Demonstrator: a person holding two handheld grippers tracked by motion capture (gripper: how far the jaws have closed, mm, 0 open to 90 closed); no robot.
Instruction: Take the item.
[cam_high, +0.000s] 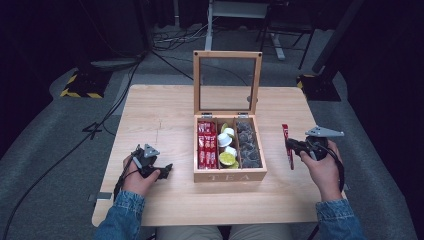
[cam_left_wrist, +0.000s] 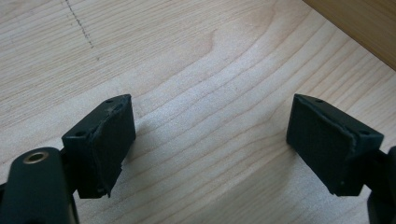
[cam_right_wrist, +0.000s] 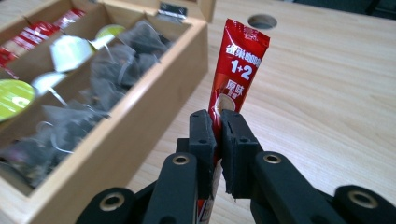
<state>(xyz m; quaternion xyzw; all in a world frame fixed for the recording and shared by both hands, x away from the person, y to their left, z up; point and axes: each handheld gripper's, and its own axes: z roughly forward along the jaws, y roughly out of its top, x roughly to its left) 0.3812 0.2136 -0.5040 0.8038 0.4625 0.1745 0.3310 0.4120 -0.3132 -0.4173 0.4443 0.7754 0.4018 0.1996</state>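
A wooden tea box (cam_high: 229, 175) stands near the middle of the table (cam_high: 160, 115), a little toward the right edge, with its glass-paned lid (cam_high: 227, 82) hinged upright at the far side. One box, three compartments running front to back. The left compartment holds red stick sachets (cam_high: 206, 145) packed side by side; they overlap too much in the high view to count surely, perhaps half a dozen. The middle compartment holds small round capsules (cam_high: 227, 147), some white-topped and some yellow-green, about five as far as the picture allows. The right compartment, nearest the right gripper, is full of dark mesh tea bags (cam_high: 248, 145), heaped so that no count can be made.

One more red sachet (cam_right_wrist: 233, 70) is outside the box. The right gripper (cam_right_wrist: 218, 140) is clenched on it, the two black pads pressing its lower part, so that the sachet stands upright between them with its printed top end free above the jaws. In the high view this sachet (cam_high: 287, 146) is held over the table between the box's right wall and the right edge, apart from the box.

The left gripper (cam_high: 152, 167) rests low over the table toward the left edge, well apart from the box's left wall. Its jaws stand wide and released, with bare wood between them in the left gripper view, and a corner of the box at the top right of that view.

Two grippers, one box, one sachet in hand.
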